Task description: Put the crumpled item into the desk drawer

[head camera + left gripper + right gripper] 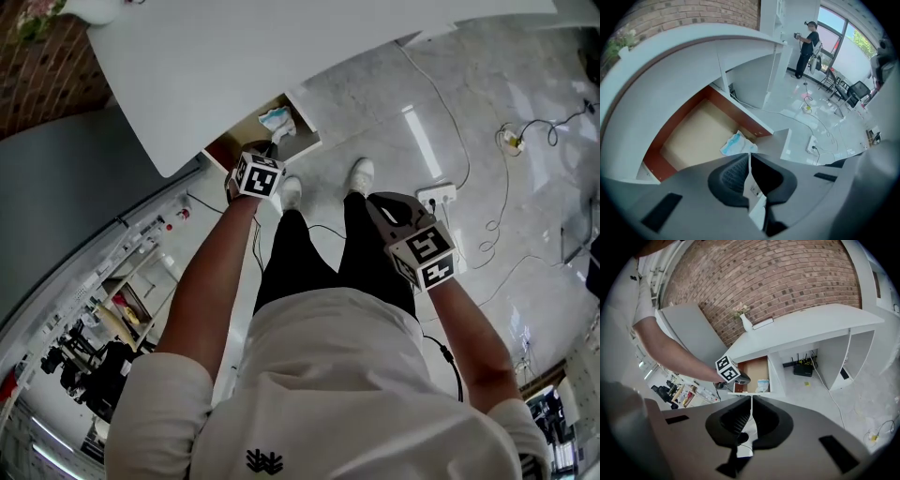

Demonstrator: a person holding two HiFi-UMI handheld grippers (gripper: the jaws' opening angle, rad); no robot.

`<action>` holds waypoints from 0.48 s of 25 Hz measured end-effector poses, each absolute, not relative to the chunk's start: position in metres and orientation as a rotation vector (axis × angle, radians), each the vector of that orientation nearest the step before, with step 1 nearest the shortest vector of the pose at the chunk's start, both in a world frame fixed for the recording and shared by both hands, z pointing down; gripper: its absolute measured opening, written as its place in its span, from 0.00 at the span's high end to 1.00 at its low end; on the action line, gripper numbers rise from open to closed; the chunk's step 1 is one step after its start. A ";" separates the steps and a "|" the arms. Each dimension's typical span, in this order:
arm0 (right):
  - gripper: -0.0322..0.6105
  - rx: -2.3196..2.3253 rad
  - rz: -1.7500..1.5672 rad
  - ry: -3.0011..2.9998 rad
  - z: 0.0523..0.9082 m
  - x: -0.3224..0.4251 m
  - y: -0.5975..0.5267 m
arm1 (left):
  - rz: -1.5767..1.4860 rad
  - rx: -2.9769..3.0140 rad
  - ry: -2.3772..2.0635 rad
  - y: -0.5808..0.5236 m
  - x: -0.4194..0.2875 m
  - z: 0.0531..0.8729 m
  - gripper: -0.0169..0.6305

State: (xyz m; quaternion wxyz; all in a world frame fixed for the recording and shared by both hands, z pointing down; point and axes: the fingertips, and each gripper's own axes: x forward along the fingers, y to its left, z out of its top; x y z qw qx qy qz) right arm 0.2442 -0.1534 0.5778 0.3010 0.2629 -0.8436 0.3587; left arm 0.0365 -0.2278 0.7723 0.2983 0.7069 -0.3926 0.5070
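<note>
The desk drawer (246,139) stands pulled out from under the white desk (244,66). A crumpled white and blue item (277,119) lies in its right part. My left gripper (266,151) hovers at the drawer's near edge, jaws shut and empty. In the left gripper view the crumpled item (736,144) rests on the drawer's tan bottom (693,136), just beyond the left gripper (750,155). My right gripper (382,203) hangs lower right, over the floor, shut with nothing in it. The right gripper view shows the right gripper (751,400), the drawer (752,371) and the item (762,385).
A power strip (437,195) and cables (469,141) lie on the marble floor to the right. The person's shoes (361,174) stand before the drawer. Cluttered shelving (122,309) is at left. A vase (746,323) stands on the desk, a router (804,370) beneath it. Another person (806,47) stands far off.
</note>
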 end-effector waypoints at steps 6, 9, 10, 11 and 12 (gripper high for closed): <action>0.89 0.656 0.889 -2.283 0.533 0.232 -0.145 | 1.220 1.927 -1.051 -0.191 0.034 0.693 0.93; 0.90 0.627 0.856 -2.295 0.517 0.218 -0.135 | 1.130 1.956 -1.035 -0.171 0.030 0.649 0.93; 0.90 0.620 0.846 -2.298 0.512 0.216 -0.132 | 1.095 1.958 -1.031 -0.163 0.029 0.635 0.93; 0.90 0.614 0.839 -2.299 0.507 0.213 -0.128 | 1.057 1.962 -1.026 -0.155 0.029 0.622 0.93; 0.90 0.610 0.835 -2.296 0.502 0.211 -0.123 | 1.018 1.967 -1.020 -0.147 0.029 0.609 0.93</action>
